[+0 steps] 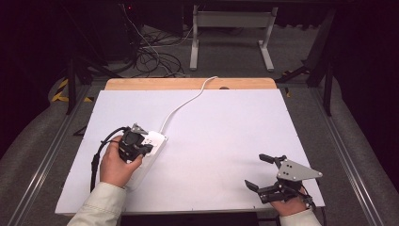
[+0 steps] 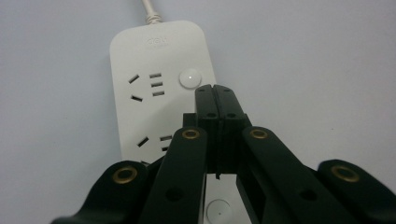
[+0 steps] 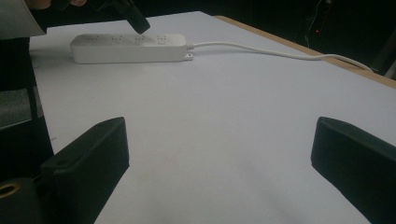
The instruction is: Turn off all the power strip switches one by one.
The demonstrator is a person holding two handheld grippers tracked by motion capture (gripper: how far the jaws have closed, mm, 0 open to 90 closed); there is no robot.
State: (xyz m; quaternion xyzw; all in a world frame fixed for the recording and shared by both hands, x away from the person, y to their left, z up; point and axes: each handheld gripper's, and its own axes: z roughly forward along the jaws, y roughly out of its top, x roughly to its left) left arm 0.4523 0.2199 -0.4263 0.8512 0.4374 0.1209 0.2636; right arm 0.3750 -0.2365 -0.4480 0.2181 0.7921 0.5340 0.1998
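left gripper view looks down on the white power strip (image 2: 159, 102), lying flat on the white surface (image 1: 226, 141) toward its left side. the left gripper (image 2: 215, 91) has its fingers pressed together, empty, tips just short of the round button (image 2: 190, 78); pressing it seems the step in hand, not yet done. the right gripper (image 1: 258, 171) rests well apart, fingers wide open and empty.

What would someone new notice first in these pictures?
A white power strip lies at the left of the white table, its cord running to the far edge. The left gripper, shut, hovers just by a round button. The right gripper rests open at the near right.
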